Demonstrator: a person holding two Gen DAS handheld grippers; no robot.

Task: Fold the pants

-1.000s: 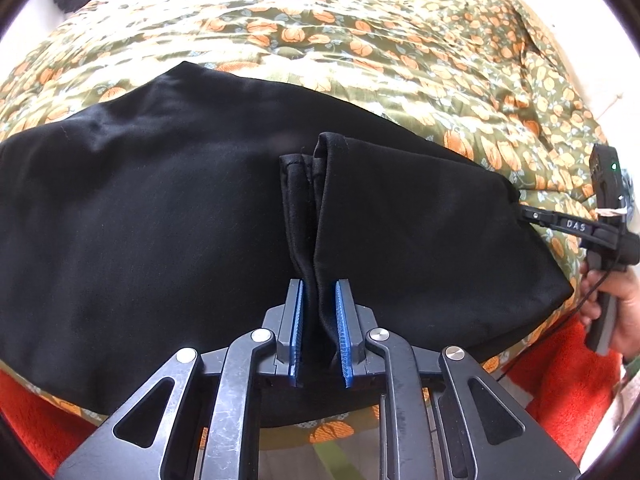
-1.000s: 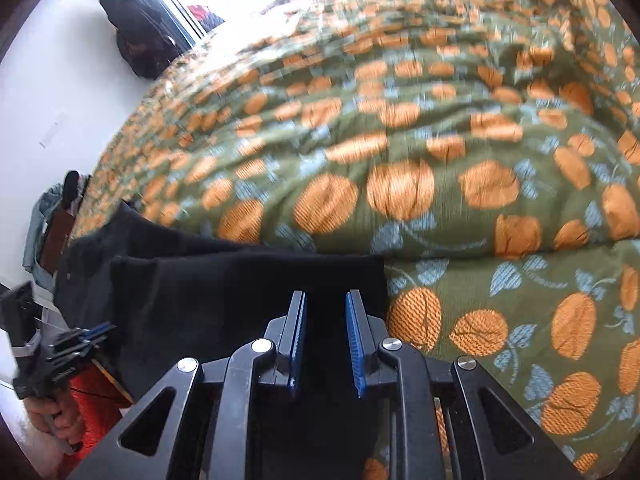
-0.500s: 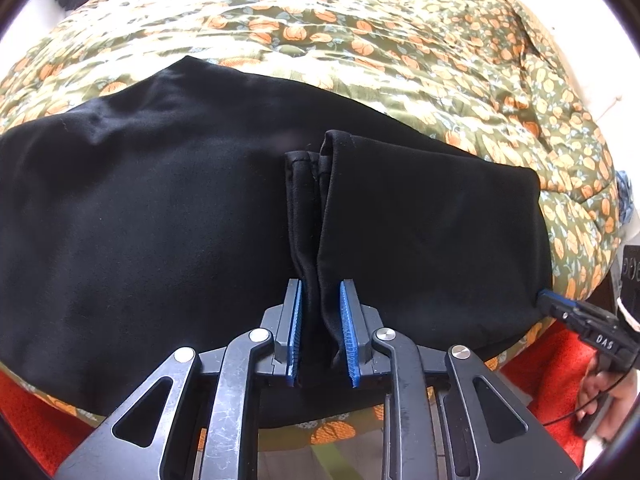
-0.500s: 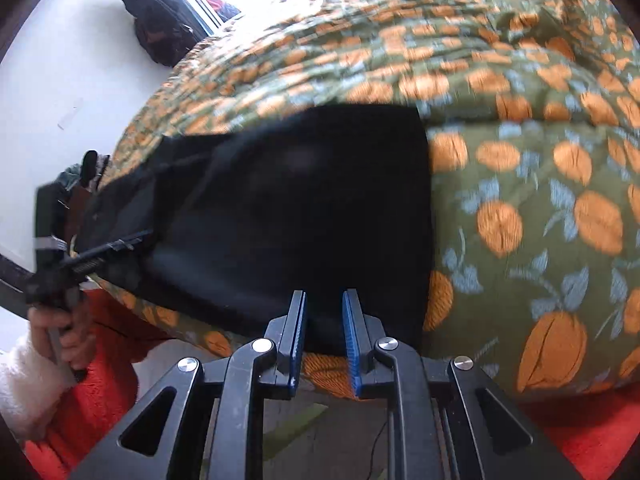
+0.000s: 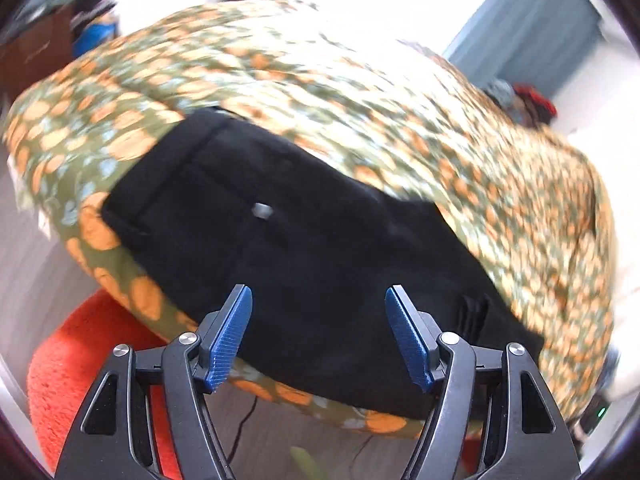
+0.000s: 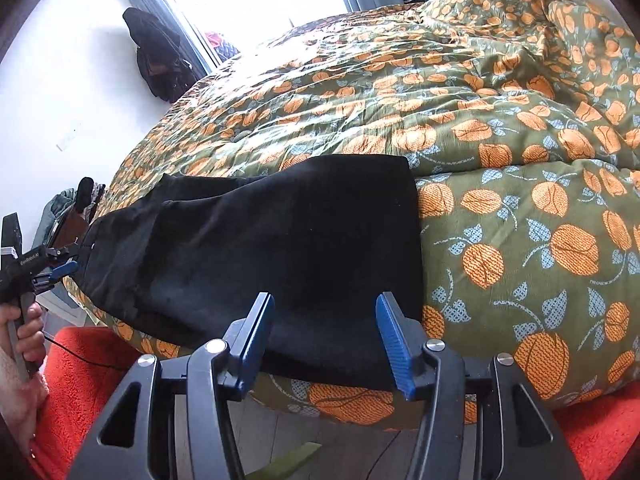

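I've just opened both grippers' jaws, left gripper and right gripper, nothing between them; pants overhang the bed's near edge and may slide off.

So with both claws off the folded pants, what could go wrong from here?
1. The black pants lie at the edge of the bed, their near hem over it; they may slide toward the red rug.
2. The left claw and right claw have just been opening with nothing between them; the loose fold may shift.
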